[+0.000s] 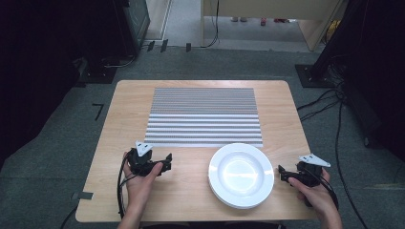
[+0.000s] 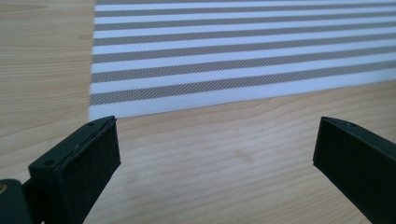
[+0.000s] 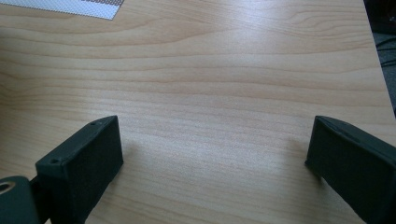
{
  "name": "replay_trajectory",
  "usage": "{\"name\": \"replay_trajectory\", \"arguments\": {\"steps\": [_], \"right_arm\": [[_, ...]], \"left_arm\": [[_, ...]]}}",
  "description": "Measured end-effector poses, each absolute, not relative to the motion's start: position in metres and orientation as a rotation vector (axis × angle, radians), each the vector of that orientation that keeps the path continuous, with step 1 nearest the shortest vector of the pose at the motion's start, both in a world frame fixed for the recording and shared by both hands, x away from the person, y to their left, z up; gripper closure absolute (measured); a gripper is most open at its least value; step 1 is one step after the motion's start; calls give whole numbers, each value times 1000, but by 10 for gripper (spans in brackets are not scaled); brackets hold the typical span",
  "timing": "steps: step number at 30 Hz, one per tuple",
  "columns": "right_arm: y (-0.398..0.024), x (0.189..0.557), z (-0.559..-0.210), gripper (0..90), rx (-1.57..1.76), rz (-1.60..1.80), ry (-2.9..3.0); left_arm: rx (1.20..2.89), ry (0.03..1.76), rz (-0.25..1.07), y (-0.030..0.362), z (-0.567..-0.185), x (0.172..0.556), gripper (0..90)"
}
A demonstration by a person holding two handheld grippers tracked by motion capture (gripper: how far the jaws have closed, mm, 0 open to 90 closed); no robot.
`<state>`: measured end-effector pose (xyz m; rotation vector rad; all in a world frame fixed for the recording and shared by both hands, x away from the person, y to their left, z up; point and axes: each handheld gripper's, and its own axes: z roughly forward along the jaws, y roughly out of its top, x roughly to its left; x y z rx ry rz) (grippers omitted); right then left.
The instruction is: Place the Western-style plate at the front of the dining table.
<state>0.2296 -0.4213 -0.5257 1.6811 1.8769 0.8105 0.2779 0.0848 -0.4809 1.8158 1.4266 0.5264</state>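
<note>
Two grippers rest on the wooden table, both with jaws wide apart and empty. Between them lies a round, glossy white plate, closer to the right gripper than to the left gripper. Beyond the fingers lies a flat striped woven placemat, its long axis left-to-right.
</note>
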Motion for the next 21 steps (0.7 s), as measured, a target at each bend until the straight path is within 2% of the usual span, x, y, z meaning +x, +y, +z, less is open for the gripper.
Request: {"name": "replay_trajectory", "arguments": {"steps": [7, 13, 15, 16, 17, 21], "right_arm": [[-421, 231, -526, 28, 1696, 800, 1861], [-420, 232, -525, 37, 1709, 787, 1860], [-417, 233, -519, 98, 1737, 746, 1879], [-417, 233, -519, 98, 1737, 746, 1879], [-415, 232, -515, 156, 1736, 692, 1866], [-414, 230, -508, 183, 1725, 685, 1813]], "left_arm": [[1877, 1304, 527, 45, -477, 281, 4], [1907, 1248, 484, 28, -480, 277, 5], [1900, 1235, 464, 25, -478, 275, 5], [1898, 1228, 453, 23, -478, 274, 5], [1896, 1224, 441, 21, -477, 273, 4], [1908, 1176, 395, 8, -477, 269, 5]]}}
